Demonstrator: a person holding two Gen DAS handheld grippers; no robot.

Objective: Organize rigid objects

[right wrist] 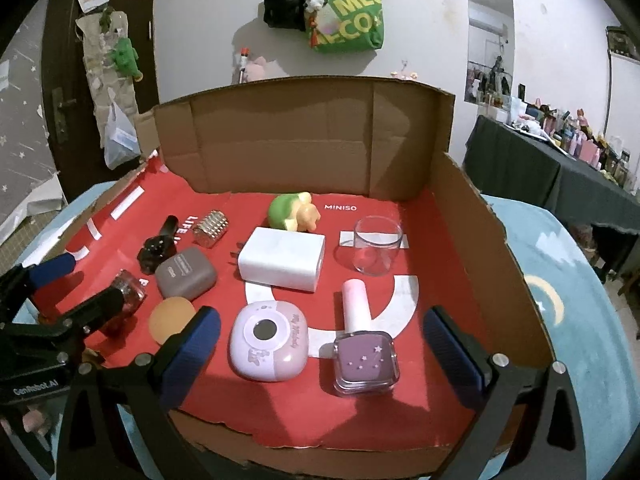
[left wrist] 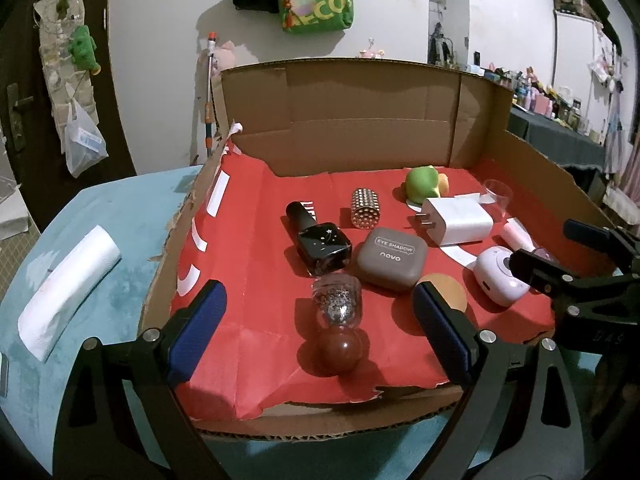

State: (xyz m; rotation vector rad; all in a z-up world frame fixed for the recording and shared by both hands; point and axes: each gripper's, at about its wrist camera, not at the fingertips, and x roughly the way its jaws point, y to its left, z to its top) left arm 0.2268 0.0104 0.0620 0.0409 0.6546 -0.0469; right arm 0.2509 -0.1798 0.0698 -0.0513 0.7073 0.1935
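Only the right wrist view shows the purple nail polish (right wrist: 366, 362).

From the left wrist, the right tongs (left wrist: 560, 256) cover the lavender case (left wrist: 496, 276) at its 3 o'clock side, and hide most of the pink-capped bottle (left wrist: 516, 236). From the right wrist, the left tongs (right wrist: 76, 284) overlap the glitter bottle (right wrist: 128, 292). The green bag (right wrist: 352, 16) at 12 o'clock is cut by the top edge, its lettering incomplete.
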